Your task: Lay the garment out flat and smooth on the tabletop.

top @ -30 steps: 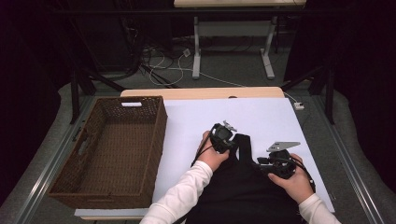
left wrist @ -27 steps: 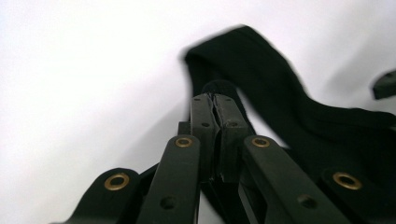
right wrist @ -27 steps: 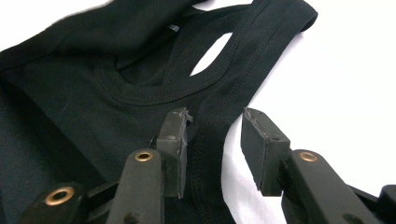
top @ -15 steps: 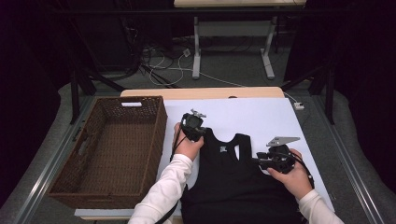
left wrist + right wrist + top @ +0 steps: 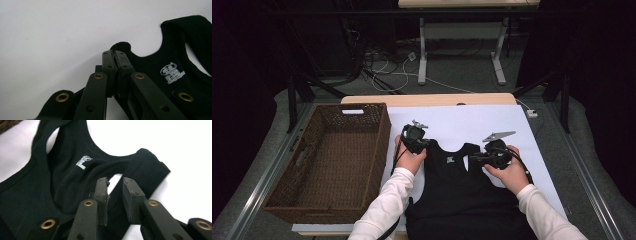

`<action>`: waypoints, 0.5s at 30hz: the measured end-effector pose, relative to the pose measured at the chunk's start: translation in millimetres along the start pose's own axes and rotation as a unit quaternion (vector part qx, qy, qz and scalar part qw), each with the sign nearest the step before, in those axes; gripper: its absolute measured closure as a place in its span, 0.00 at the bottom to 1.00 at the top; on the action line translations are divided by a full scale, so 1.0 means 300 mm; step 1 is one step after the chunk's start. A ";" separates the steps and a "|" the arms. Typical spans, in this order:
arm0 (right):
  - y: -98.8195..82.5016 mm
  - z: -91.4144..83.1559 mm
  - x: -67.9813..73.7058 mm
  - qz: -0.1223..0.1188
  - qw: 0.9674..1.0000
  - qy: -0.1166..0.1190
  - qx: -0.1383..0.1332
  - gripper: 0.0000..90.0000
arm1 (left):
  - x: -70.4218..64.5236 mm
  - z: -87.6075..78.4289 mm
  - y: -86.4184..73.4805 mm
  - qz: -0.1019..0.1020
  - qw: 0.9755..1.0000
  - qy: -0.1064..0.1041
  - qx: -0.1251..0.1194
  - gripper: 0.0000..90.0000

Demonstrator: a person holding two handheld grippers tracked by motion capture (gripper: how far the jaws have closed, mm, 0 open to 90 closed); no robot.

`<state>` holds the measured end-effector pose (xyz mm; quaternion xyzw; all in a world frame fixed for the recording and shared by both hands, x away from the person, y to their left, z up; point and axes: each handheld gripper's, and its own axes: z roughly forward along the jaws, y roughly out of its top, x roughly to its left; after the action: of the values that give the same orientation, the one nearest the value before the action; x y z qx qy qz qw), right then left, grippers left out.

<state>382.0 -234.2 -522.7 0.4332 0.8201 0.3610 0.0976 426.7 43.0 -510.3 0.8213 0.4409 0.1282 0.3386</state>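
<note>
As the black tank top (image 5: 467,195) was being spread flat at the table's (image 5: 512,120) near edge, left gripper (image 5: 114,53) stayed clenched on one strap; right gripper (image 5: 115,182) had just been closing, jaws apart over the other strap.

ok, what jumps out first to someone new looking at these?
A black tank top lies flat on the white table, neckline away from the person. The left gripper is shut at one shoulder strap, the right gripper open over the other. A brown wicker basket sits left.
</note>
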 end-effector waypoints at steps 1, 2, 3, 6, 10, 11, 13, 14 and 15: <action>0.003 0.011 0.002 -0.001 1.000 -0.003 0.004 0.80 | 0.000 -0.001 0.001 0.001 1.000 0.000 0.000 0.97; 0.007 0.026 0.004 -0.002 1.000 -0.007 0.008 0.79 | 0.000 -0.003 0.002 0.001 1.000 -0.001 -0.001 0.98; 0.009 0.044 0.003 -0.007 1.000 -0.016 0.013 0.77 | 0.001 -0.004 0.004 0.001 1.000 0.001 -0.001 0.98; 0.010 0.091 -0.002 0.000 0.999 -0.036 0.022 0.75 | 0.003 -0.007 0.005 -0.003 1.000 -0.003 -0.003 0.97; 0.013 0.130 0.000 -0.010 0.998 -0.064 0.024 0.72 | 0.007 -0.005 0.004 -0.003 1.000 -0.005 -0.001 0.97; 0.012 0.140 0.001 -0.014 0.997 -0.069 0.024 0.72 | 0.008 -0.004 0.004 -0.004 1.000 -0.005 0.000 0.97; 0.014 0.144 0.003 -0.015 0.996 -0.083 0.023 0.79 | 0.010 -0.005 0.004 -0.005 1.000 -0.005 0.001 0.97; 0.014 0.144 0.004 -0.012 0.996 -0.088 0.022 0.82 | 0.010 -0.003 0.003 -0.008 1.000 -0.006 -0.003 0.97; 0.012 0.143 0.004 -0.010 0.995 -0.092 0.020 0.88 | 0.010 -0.003 0.003 -0.008 1.000 -0.005 -0.002 0.97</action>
<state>403.9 -210.3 -550.9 0.4587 0.8186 0.3022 0.1677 428.4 45.6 -509.3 0.8177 0.4452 0.1221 0.3438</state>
